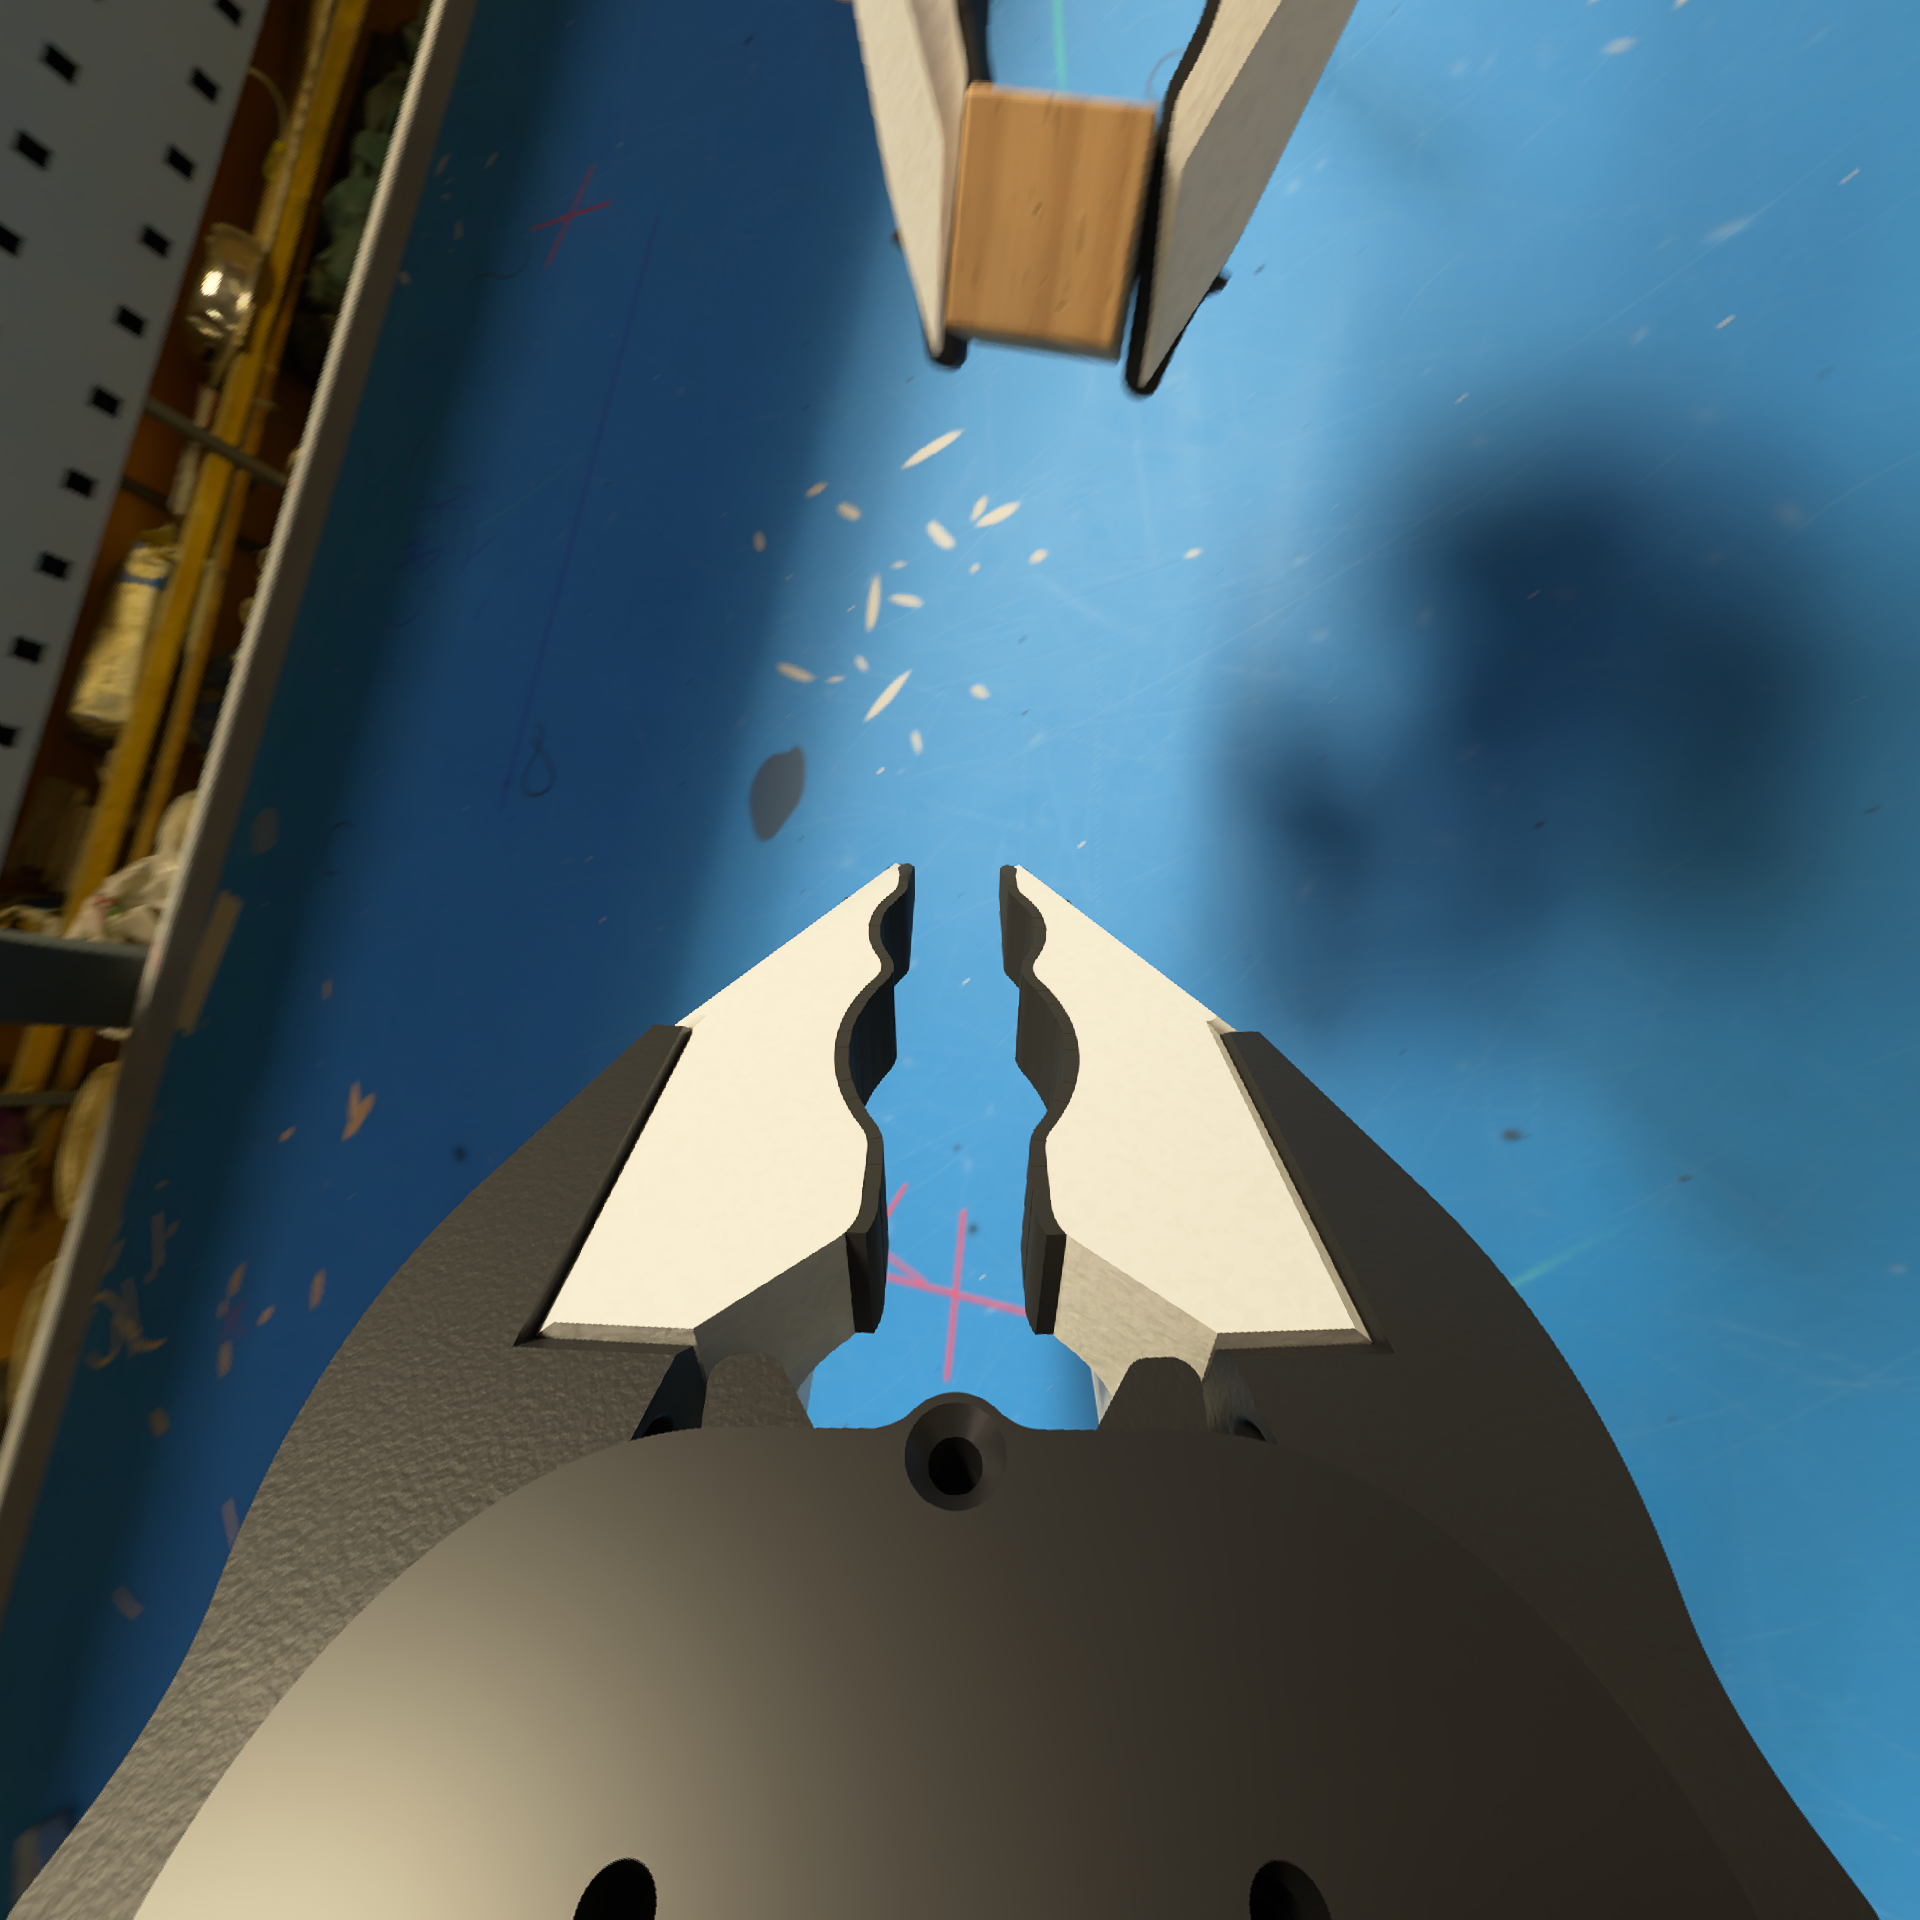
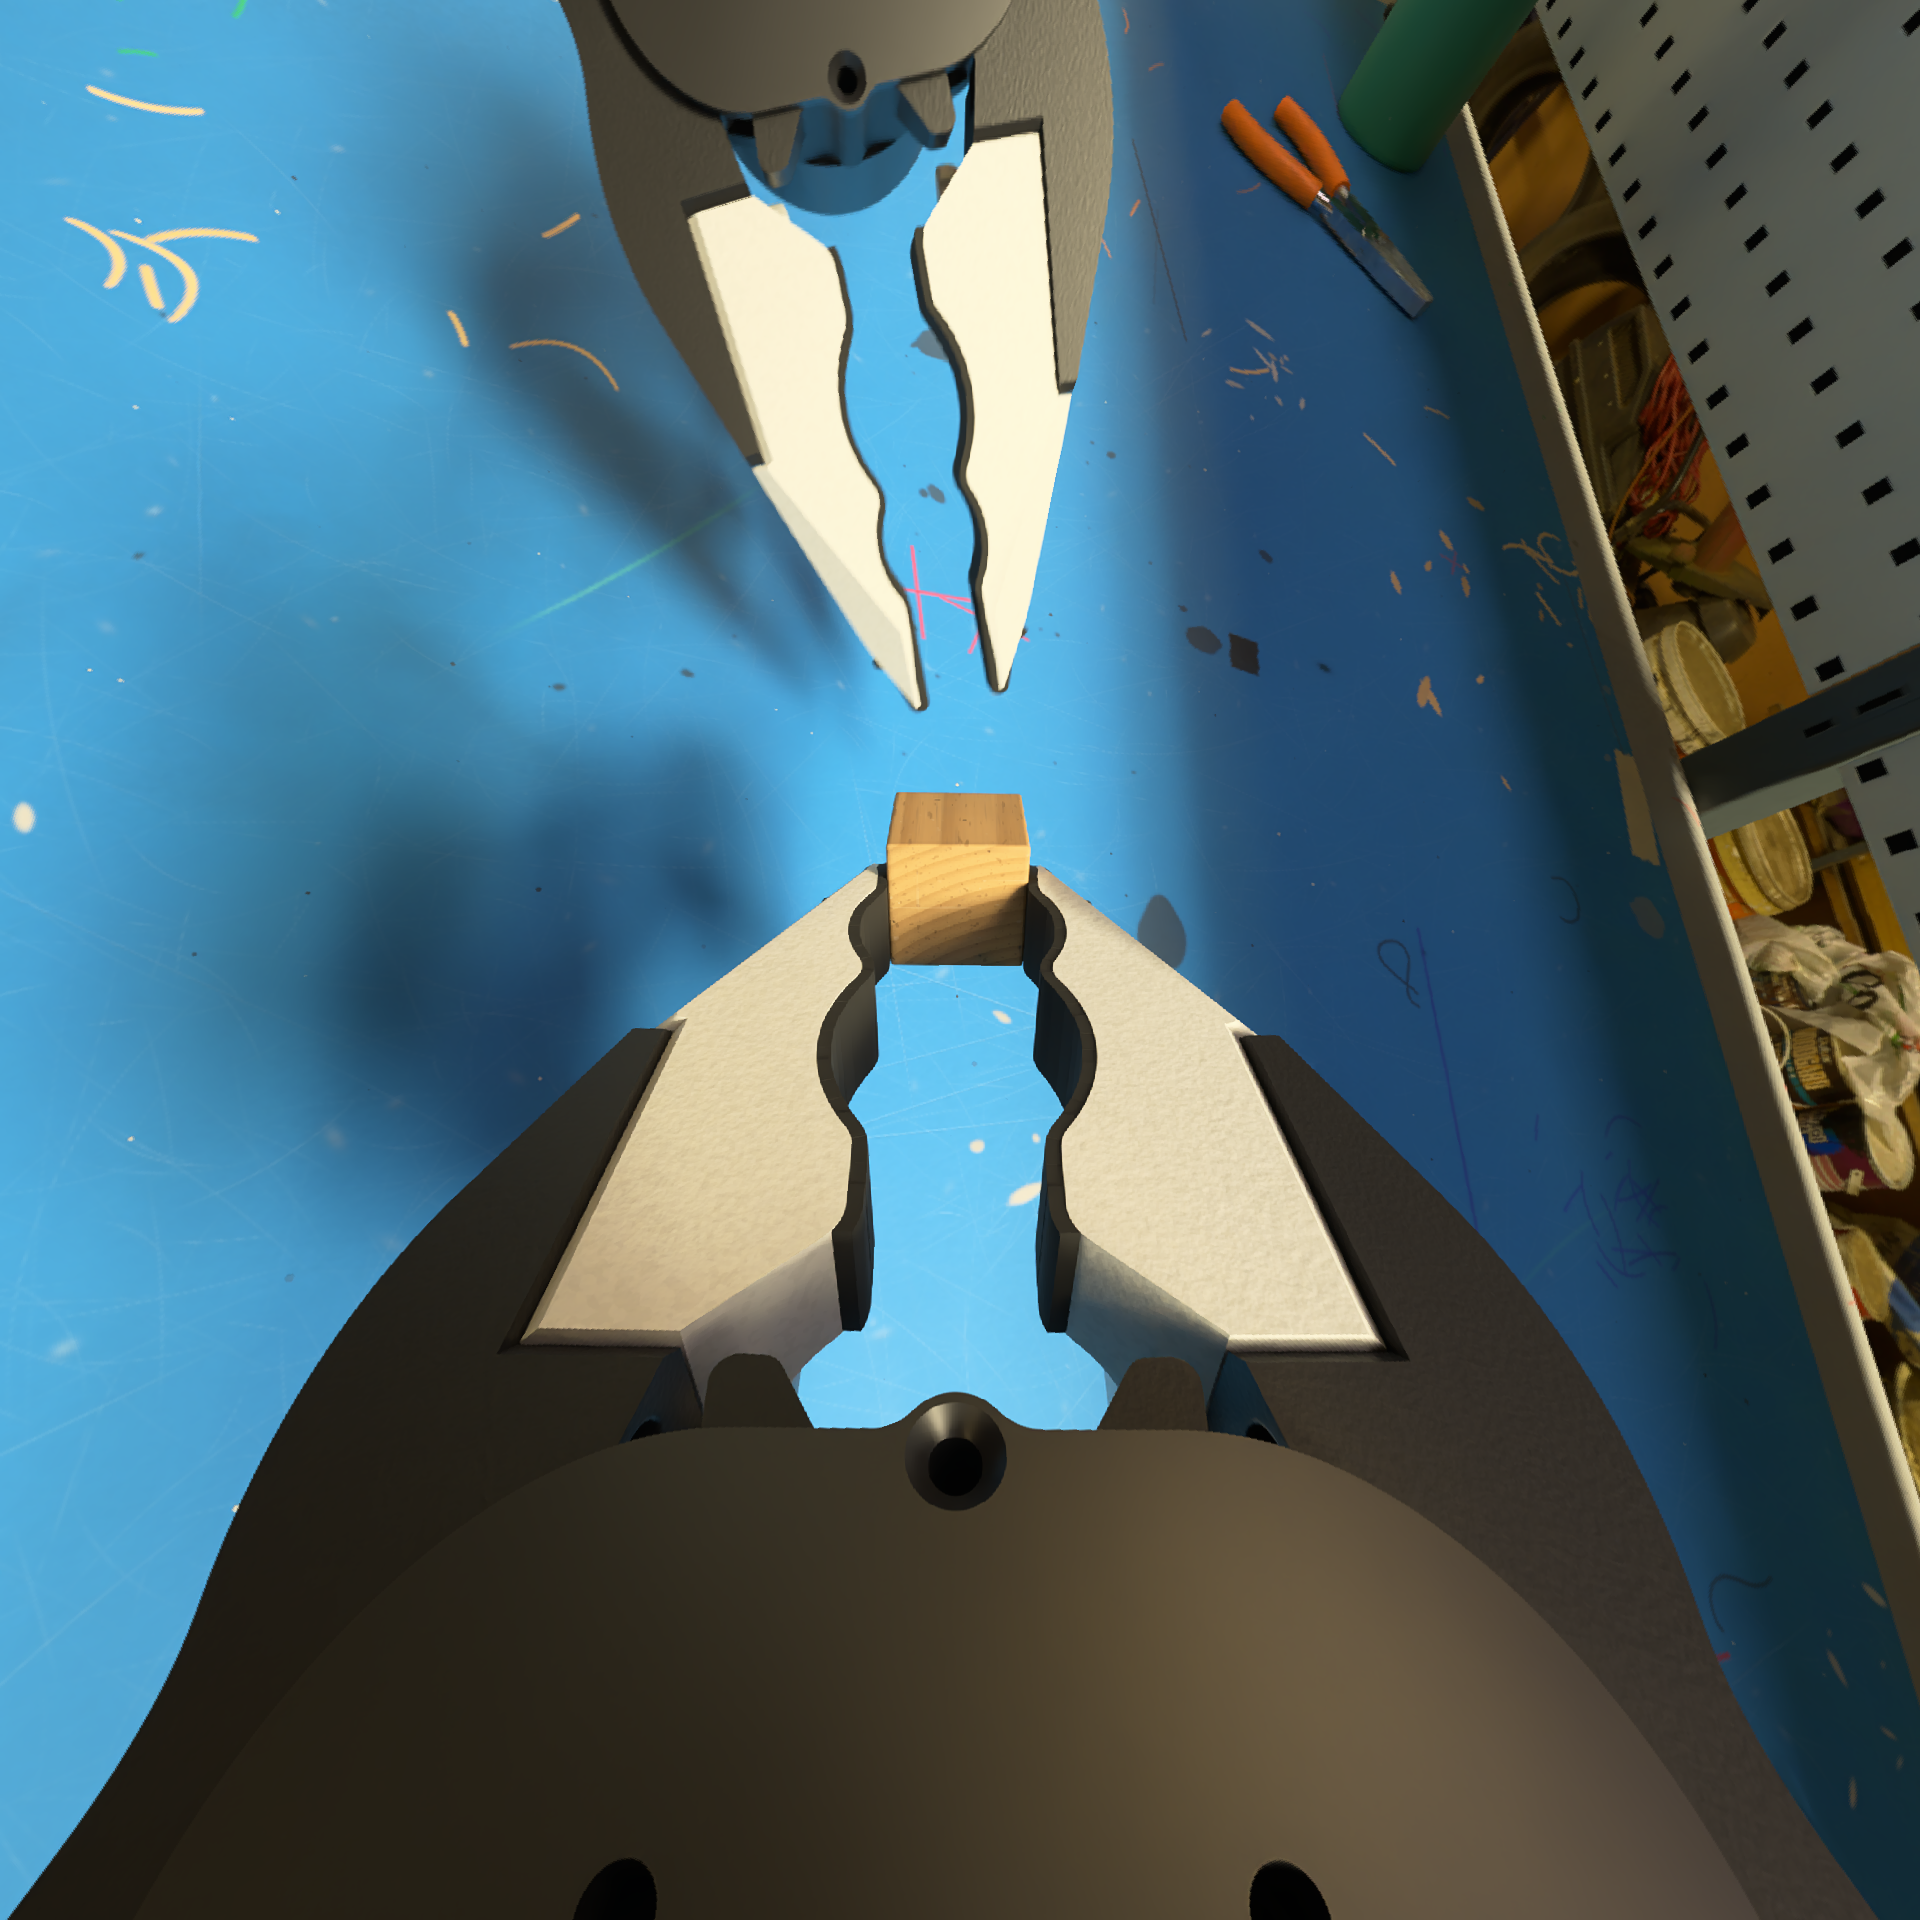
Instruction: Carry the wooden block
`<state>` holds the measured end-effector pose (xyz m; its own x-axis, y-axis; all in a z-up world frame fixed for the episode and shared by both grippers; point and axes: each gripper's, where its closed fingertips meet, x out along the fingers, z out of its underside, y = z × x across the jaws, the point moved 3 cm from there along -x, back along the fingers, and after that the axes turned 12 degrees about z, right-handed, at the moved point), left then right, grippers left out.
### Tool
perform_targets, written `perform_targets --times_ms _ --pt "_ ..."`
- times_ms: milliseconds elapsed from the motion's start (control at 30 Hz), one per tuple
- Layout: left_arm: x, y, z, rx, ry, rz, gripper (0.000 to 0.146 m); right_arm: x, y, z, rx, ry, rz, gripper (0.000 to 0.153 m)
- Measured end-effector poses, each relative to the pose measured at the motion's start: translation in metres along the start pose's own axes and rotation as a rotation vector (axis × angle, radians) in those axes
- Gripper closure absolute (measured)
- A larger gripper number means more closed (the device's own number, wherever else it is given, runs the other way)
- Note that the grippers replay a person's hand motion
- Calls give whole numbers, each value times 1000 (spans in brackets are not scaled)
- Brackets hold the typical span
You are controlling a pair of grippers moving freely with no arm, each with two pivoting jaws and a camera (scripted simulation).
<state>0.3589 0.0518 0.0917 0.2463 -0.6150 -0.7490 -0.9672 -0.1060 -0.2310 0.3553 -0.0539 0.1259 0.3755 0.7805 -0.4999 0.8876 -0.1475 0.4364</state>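
Right wrist view: right gripper point(image 2: 957, 883) clamps wooden block point(image 2: 957, 888) (at fingertips); left gripper point(image 2: 958, 694) parted, empty.

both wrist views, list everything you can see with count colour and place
block: 1, light wood, clamped between the right claw's fingertips, above the table
table: 1, blue, scuffed, under everything
wood chips: many, pale, scattered on the table between the claws
pink cross mark: 1, on the table below the left claw
pliers: 1, orange handles, on the table near the far edge by the shelf
green cylinder: 1, at the table edge beside the pliers
shelf: 1, grey perforated panels, along the table edge, clutter behind it
left claw: 1, white fingers, dark body, narrow gap, holding nothing
right claw: 1, white fingers, dark body, shut on the block
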Motion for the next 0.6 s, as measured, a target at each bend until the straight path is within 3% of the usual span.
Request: perform_targets --times_ms 133,433,600 --pt "-13 -16 19 9 -47 -83 133 1 1 2 3 -6 2 128" --pt "-48 -52 79 -123 -96 -193 133 4 3 5 11 -21 20 128" --pt "-58 -60 88 -134 -105 -238 132 8 5 10 13 -42 35 128"
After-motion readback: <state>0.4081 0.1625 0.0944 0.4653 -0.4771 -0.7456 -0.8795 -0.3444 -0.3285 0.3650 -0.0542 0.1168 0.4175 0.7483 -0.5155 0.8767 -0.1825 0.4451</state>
